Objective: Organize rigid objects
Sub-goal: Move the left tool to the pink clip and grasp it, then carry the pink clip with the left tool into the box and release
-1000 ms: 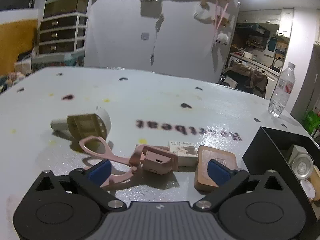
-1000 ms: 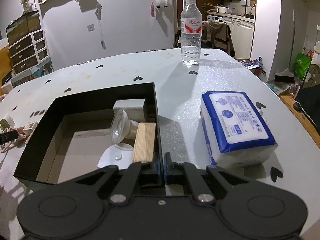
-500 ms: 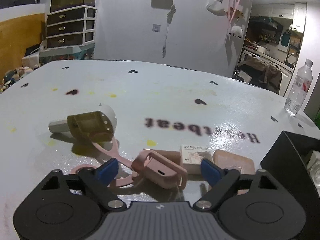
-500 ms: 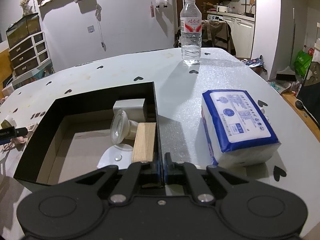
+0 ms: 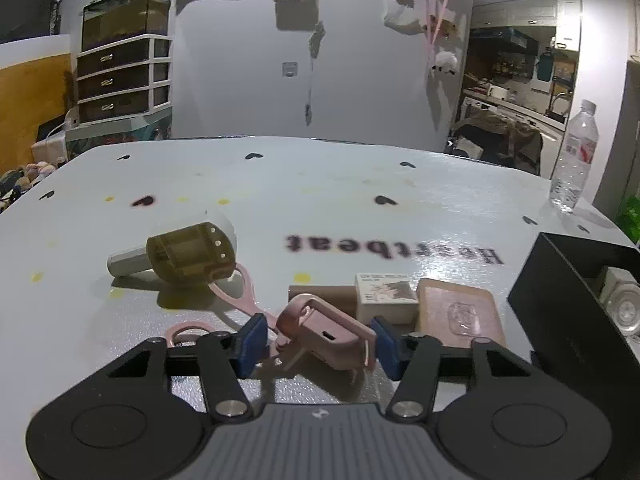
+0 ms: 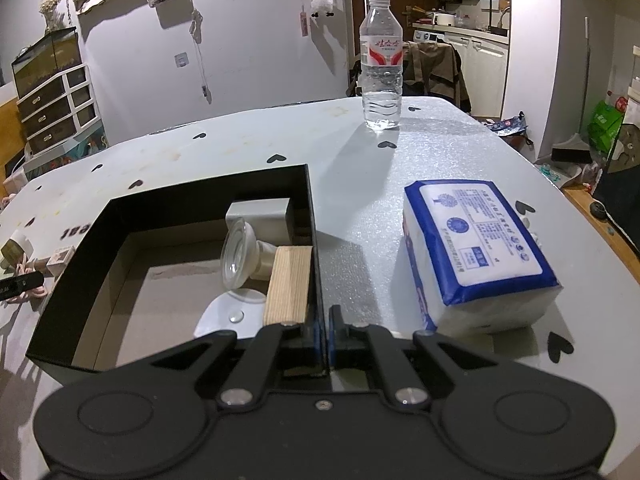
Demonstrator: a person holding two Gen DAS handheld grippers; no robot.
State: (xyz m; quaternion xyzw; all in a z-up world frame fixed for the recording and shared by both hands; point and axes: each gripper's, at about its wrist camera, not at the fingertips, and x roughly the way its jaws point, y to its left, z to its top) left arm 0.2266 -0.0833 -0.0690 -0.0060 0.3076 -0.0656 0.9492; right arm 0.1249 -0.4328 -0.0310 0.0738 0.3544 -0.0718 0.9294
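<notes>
The left gripper (image 5: 316,340) has drawn its jaws in around the pink eyelash curler (image 5: 320,330) on the desk (image 5: 340,184); both pads sit close, contact unclear. Open desk lies beyond. The right gripper (image 6: 327,332) clamps the black box (image 6: 192,200) wall, unmoved, tissue pack (image 6: 476,248) alongside.

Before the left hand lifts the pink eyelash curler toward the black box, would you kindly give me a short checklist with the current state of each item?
1. Pink eyelash curler between the left gripper fingers, which have just been closing: ok.
2. Pads pressing firmly on it: cannot tell; the right pad looks to touch, the left shows a small gap.
3. Curler handle clear of the yellowish-topped object: not ok, its loop reaches that object.
4. Right gripper steadying the black box, shut on its wall: ok.
5. Free floor space in the box: ok.
</notes>
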